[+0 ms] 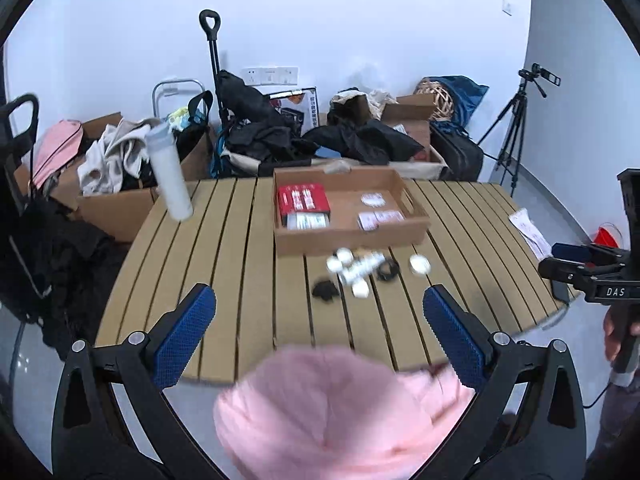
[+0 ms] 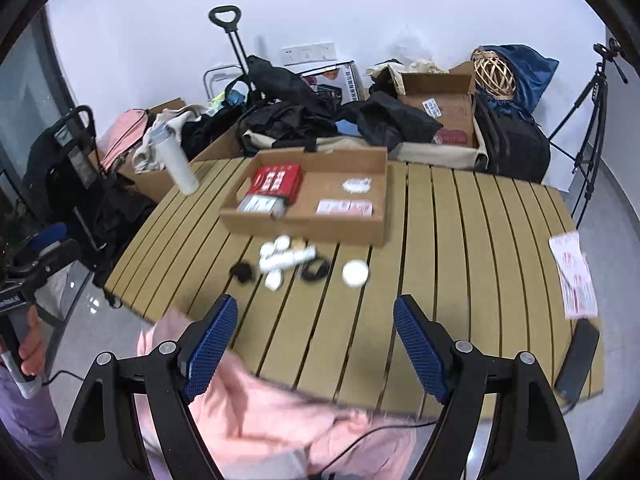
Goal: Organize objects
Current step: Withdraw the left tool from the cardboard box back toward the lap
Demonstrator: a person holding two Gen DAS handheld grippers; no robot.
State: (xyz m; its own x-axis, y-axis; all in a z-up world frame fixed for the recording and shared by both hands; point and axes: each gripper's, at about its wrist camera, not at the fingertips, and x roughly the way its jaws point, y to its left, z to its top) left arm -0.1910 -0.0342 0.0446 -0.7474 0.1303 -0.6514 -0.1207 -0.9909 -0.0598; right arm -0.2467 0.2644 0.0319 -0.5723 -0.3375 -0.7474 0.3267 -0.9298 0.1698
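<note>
Left side of the frame: a white bottle stands at the slatted table's far left corner. In the middle sits the cardboard tray with a red box inside, and just in front of it a cluster of small white containers lies loose. Both the left gripper and right gripper are spread wide, grasping nothing. Pink cloth bunches at the bottom centre.

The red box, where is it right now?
The red box lies inside the cardboard tray on the slatted table, in its left half, above a white packet.
</note>
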